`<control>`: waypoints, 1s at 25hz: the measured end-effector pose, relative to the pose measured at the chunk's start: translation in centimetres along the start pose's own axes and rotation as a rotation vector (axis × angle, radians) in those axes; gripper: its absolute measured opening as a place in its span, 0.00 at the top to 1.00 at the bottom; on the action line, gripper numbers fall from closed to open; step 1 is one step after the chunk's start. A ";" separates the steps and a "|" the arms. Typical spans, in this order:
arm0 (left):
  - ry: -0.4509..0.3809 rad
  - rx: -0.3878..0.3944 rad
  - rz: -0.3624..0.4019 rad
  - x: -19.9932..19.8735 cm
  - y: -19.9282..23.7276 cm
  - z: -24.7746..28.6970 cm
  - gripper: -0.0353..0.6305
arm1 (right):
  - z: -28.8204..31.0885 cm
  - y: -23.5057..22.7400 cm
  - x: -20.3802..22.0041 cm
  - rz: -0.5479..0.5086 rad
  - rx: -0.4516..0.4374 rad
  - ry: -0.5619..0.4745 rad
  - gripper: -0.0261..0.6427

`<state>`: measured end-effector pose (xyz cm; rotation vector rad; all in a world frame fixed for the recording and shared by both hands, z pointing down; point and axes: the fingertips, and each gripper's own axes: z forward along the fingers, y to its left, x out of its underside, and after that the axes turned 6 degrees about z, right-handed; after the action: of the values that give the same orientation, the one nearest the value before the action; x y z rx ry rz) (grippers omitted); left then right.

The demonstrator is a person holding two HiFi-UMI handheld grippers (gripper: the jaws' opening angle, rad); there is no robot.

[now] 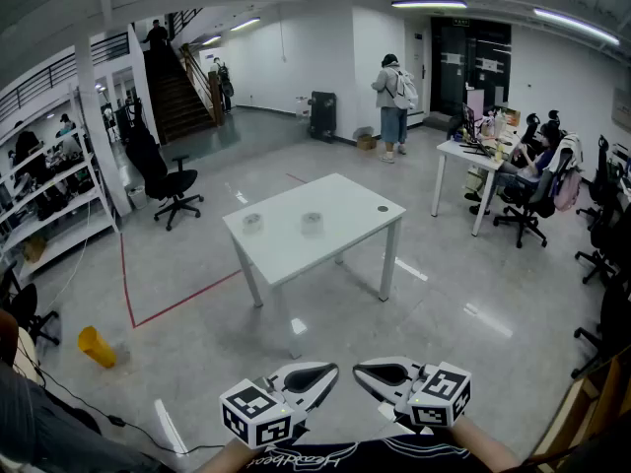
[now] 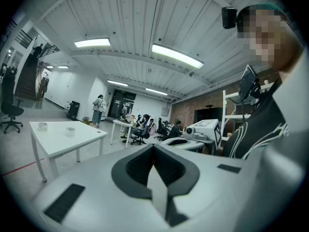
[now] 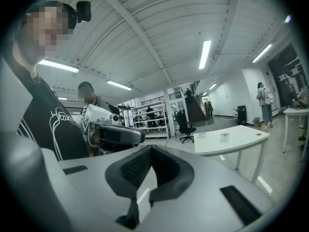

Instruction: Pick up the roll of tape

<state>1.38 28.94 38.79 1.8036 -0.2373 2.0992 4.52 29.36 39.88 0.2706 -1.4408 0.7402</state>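
Tape rolls, two of them, are seen lying flat on the white surface (image 1: pixel 345 227) far ahead of both grippers: a left roll (image 1: pixel 252 222) and a right roll (image 1: pixel 312 222), side by side and a little apart, with a small dark round object (image 1: pixel 383 208) set toward the surface's right edge. Each roll rests with its hole upward, so no long axis is offered; a grasp across the ring or over one wall is judged equally possible from any side.

The left gripper (image 1: pixel 314 375) and the right gripper (image 1: pixel 380 372) are held low and near the body, close together, both with jaws together and nothing between them. The right roll is lined up almost straight ahead of the left gripper, which is judged marginally the nearer; a long approach is needed by either.

The rolls appear pale, translucent, short and cylindrical. The surface is smooth, matte and thin-topped on slim white legs, over a glossy grey floor (image 1: pixel 473 304).
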 end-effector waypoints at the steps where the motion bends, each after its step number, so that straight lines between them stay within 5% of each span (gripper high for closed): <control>1: 0.003 0.002 0.000 0.1 -0.2 0.1 0.94 | -0.1 0.1 0.1 0.001 -0.002 0.001 0.94; 16: 0.021 0.027 0.021 0.3 -1.3 3.0 0.94 | -2.5 -1.8 0.1 0.017 0.017 -0.040 0.94; 25: 0.042 0.000 -0.078 3.1 5.1 5.1 0.94 | 1.9 -6.5 2.6 0.051 0.005 0.049 0.94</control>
<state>3.82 22.97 43.19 1.7381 -0.1530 2.0802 6.81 24.09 44.32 0.2185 -1.4042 0.7869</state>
